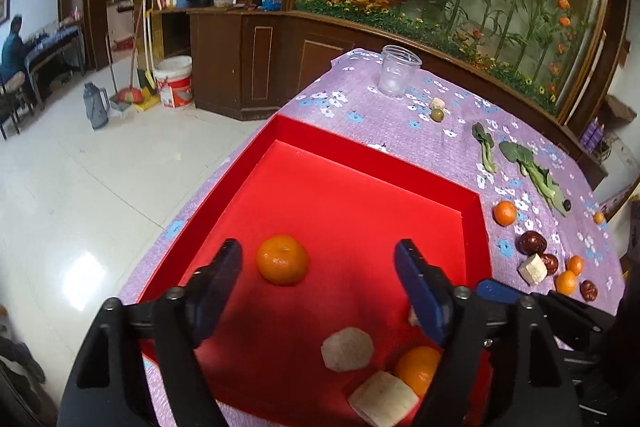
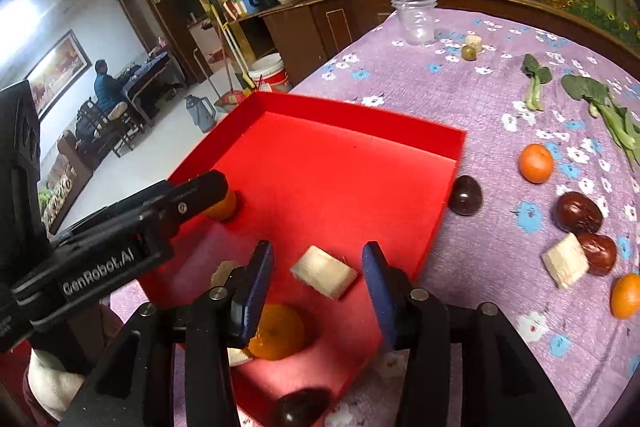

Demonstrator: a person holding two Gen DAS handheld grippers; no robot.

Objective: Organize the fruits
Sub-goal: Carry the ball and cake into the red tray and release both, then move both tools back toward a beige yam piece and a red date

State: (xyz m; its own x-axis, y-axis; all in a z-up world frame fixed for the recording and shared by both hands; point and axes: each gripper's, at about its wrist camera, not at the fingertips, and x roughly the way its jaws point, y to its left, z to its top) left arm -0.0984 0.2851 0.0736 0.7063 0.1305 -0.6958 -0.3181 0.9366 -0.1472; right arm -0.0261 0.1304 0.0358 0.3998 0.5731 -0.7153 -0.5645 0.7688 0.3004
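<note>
Both tongs released: left tongs (image 1: 318,259) over the tangerine (image 1: 282,259), right tongs (image 2: 318,259) astride a white chunk (image 2: 324,271). We lift clear of the red box (image 1: 472,223).

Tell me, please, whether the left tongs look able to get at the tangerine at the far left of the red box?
Probably yes: the left tongs stand open just above the tangerine, and nothing lies between them.

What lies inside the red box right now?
Inside the red box: two oranges and white fruit pieces. The tongs cover the near corners.
</note>
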